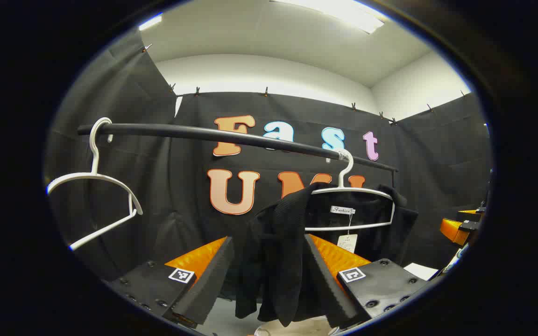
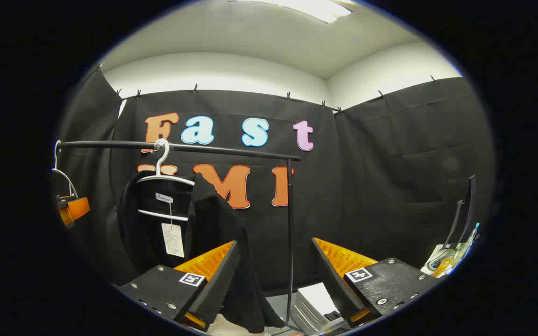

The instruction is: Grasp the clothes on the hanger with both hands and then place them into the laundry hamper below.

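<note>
A black garment (image 1: 273, 252) hangs from a white hanger (image 1: 350, 191) on the black rail (image 1: 231, 136); one shoulder has slipped off and droops in a fold. My left gripper (image 1: 266, 280) is open, its fingers standing on either side of that drooping fold, apart from it. In the right gripper view the same garment (image 2: 213, 219) hangs on its hanger (image 2: 164, 179) to the left. My right gripper (image 2: 276, 280) is open, and the cloth's lower edge drops just inside its left finger (image 2: 215, 280). A white slatted thing (image 2: 308, 305), perhaps the hamper, lies low.
An empty white hanger (image 1: 94, 182) hangs at the rail's left end. The rail's upright post (image 2: 290, 233) stands between my right gripper's fingers, farther back. The other gripper (image 2: 70, 210) shows at the left edge. Small items (image 2: 451, 256) sit at the right.
</note>
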Motion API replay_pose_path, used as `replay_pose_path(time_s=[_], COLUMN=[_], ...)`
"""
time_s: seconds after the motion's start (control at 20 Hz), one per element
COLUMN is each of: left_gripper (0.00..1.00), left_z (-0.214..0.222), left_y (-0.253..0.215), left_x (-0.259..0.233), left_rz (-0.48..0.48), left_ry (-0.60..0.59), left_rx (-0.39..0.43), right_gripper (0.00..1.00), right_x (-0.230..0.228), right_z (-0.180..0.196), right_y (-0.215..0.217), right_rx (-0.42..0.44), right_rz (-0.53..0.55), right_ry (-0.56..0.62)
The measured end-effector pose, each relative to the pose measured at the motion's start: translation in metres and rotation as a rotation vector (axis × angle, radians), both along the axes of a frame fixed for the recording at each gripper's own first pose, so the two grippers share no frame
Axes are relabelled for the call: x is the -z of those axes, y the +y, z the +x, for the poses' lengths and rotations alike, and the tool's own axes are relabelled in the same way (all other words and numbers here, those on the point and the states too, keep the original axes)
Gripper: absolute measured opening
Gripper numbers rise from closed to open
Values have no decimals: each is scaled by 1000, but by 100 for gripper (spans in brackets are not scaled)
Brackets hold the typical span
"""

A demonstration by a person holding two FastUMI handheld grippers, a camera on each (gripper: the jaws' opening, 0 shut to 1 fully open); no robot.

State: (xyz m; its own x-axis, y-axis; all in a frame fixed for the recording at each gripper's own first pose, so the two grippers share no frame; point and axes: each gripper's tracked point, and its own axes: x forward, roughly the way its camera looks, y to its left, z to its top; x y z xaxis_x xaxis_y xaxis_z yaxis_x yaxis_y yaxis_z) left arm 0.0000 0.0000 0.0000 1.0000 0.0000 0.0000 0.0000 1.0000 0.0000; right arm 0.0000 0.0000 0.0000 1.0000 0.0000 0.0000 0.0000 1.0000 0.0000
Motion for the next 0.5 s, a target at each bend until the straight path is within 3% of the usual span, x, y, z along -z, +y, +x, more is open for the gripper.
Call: replay_pose_path(time_s=[0.2, 0.25, 0.3, 0.35, 0.4, 0.5], left_gripper=[96, 93, 97, 93, 100, 100], left_z=[0, 1, 2, 1, 2, 5], left_y=[-2, -2, -2, -1, -1, -2], left_x=[6, 6, 5, 5, 5, 4], left_rz=[-4, -1, 3, 6, 7, 5], left_ry=[15, 16, 15, 13, 11, 6], left_rx=[2, 0, -2, -3, -5, -7], right_gripper=[94, 94, 94, 94, 94, 94], right_x=[3, 3, 2, 1, 0, -2], right_z=[1, 2, 3, 2, 3, 2], right_y=[1, 1, -1, -2, -3, -5], right_rx=[0, 0, 1, 3, 5, 12], right_rz=[-12, -9, -5, -4, -5, -14], right_ry=[7, 7, 9, 6, 3, -2])
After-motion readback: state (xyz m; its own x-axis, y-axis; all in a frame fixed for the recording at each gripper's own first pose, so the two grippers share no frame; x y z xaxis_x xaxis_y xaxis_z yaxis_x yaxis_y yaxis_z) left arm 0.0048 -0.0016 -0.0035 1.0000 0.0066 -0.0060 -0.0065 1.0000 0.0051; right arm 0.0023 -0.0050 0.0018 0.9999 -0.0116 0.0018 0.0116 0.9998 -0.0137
